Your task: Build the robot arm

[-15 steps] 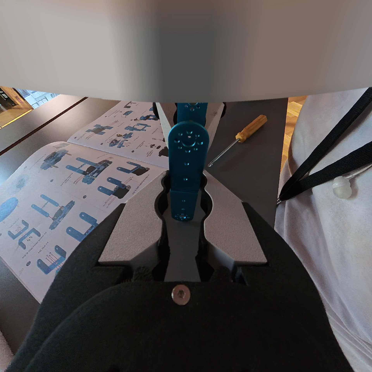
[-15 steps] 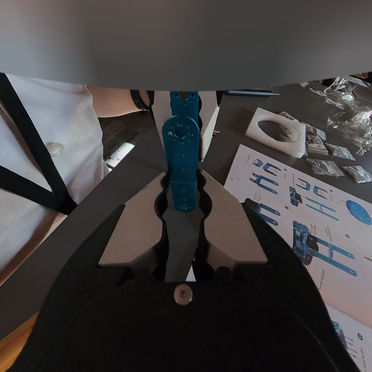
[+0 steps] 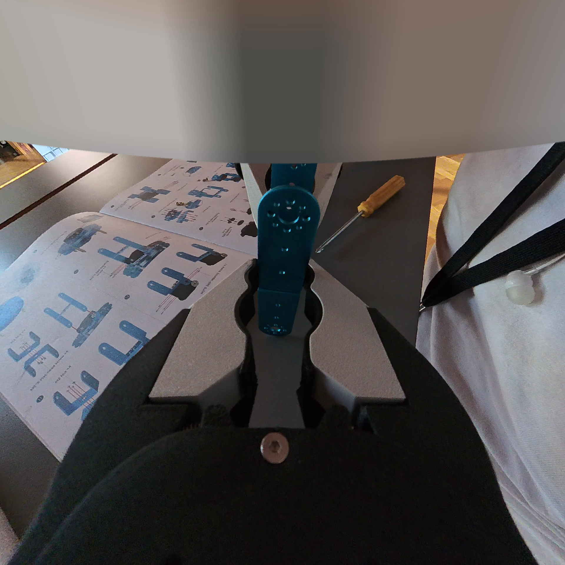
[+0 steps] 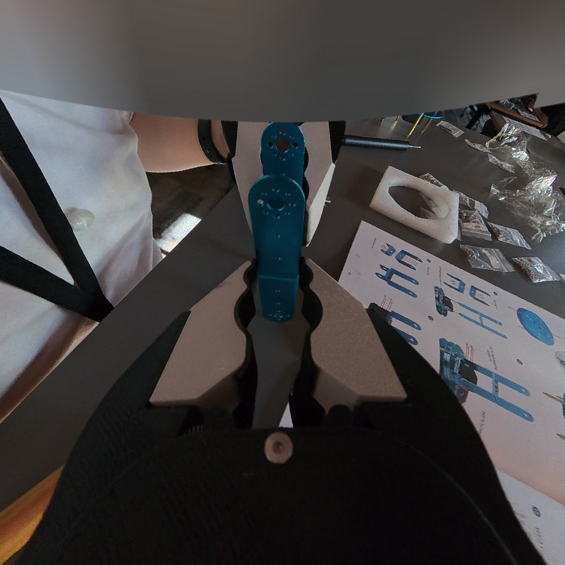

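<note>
Bracket, blue [image 3: 286, 244], L-bent, perforated: clamped betw. tips of left gripper [image 3: 279, 269], long axis upright & fwd along the fingers, round end up. Second blue bracket [image 4: 276, 232]: same pose, clamped in right gripper [image 4: 276, 266]. Grippers face each other; each view shows the other's bracket just behind its own, nrly in line; contact unclear. Table [image 3: 376, 260] dark, w/ open booklet [image 3: 91, 290], screwdriver [image 3: 363, 211], foam block [image 4: 415, 204], small bags [image 4: 486, 260].
</note>
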A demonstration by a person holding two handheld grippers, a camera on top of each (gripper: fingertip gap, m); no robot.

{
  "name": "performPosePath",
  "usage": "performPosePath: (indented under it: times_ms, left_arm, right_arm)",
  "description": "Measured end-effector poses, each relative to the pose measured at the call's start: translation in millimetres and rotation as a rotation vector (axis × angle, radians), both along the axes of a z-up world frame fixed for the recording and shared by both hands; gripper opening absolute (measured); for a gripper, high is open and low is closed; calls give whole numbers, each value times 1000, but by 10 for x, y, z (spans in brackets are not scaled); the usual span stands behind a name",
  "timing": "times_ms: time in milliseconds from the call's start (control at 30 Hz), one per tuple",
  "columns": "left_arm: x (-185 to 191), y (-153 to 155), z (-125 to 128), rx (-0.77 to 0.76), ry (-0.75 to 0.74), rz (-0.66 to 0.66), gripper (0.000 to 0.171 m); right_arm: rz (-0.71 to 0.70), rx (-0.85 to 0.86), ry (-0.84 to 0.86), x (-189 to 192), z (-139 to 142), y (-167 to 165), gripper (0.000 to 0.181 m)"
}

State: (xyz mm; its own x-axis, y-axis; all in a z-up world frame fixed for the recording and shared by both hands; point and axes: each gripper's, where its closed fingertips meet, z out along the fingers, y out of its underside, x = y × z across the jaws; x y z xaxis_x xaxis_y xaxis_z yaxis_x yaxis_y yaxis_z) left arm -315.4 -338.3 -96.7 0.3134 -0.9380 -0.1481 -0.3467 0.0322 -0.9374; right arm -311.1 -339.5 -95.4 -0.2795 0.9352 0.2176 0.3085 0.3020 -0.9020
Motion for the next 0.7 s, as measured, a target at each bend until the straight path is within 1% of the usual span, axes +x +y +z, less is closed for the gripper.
performPosePath:
  times_ms: [267,467,533,600,667,700]
  left_arm:
    - [-60,5,-32,-12,27,21,27]
    - [-75,34,-28,10,17,43,26]
    - [-86,41,-26,-6,7,45,26]
    - [-102,47,-24,-22,-1,45,26]
    - [-116,56,-23,-39,-8,47,26]
    - [-120,59,-22,-45,-10,46,26]
  right_arm:
    - [-5,-22,3,-2,-30,43,26]
    - [-10,-71,22,-8,15,61,28]
    - [-5,-101,61,14,115,84,44]
    - [-4,-146,80,85,239,131,54]
    - [-5,-173,78,239,388,181,58]
    - [-23,-173,41,354,438,243,56]
